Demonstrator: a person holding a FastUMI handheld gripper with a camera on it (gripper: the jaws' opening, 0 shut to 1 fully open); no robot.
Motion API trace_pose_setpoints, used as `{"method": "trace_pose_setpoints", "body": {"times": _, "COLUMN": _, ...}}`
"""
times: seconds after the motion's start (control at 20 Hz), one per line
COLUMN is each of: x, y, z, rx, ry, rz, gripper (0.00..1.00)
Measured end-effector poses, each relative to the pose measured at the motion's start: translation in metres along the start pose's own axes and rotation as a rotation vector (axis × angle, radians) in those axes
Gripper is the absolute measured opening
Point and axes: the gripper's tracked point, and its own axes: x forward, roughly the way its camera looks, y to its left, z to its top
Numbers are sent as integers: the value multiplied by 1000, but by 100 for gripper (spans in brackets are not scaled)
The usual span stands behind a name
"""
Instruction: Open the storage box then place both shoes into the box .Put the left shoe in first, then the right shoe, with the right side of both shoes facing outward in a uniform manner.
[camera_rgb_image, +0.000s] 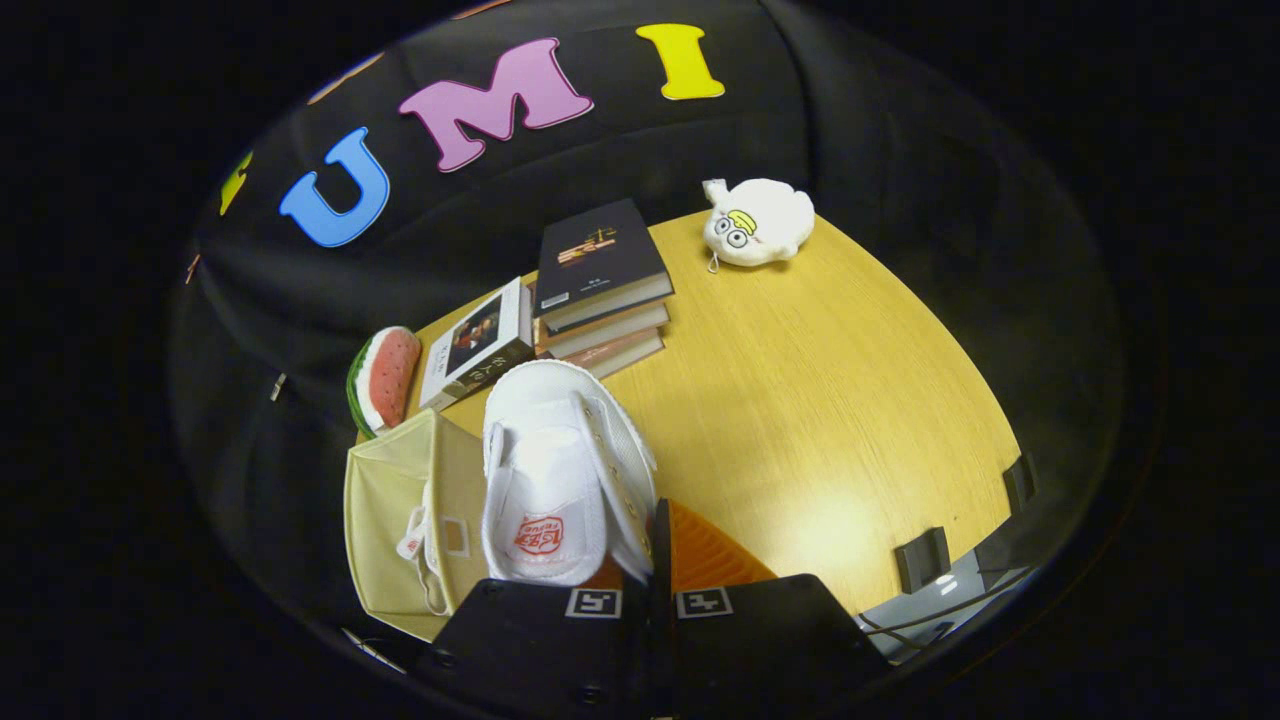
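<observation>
My gripper (652, 540) is shut on a white canvas shoe (560, 470), pinching its side wall between the two fingers. The shoe points away from me, its opening and red-printed insole facing up, and it hangs just beyond the left finger (540, 620). A beige fabric storage box (385, 500) stands open right beside the shoe, to its left, at the table's near corner. Part of another white shoe (418, 540) with a lace shows inside the box, mostly hidden by the held shoe.
Beyond the shoe lies a stack of books (600, 290), with one more book (478, 345) leaning next to it. A watermelon-slice plush (385, 378) sits behind the box. A white plush toy (757, 222) rests at the far side of the wooden table (830, 400). Black clips (922, 558) mark the right edge.
</observation>
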Motion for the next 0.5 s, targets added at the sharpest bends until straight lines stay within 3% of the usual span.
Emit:
{"method": "trace_pose_setpoints", "body": {"times": 0.25, "x": -17, "y": 85, "z": -9, "rx": 34, "ry": 45, "rz": 67, "gripper": 5}}
{"method": "trace_pose_setpoints", "body": {"times": 0.5, "x": -1, "y": 141, "z": -48, "rx": 20, "ry": 120, "rz": 43, "gripper": 5}}
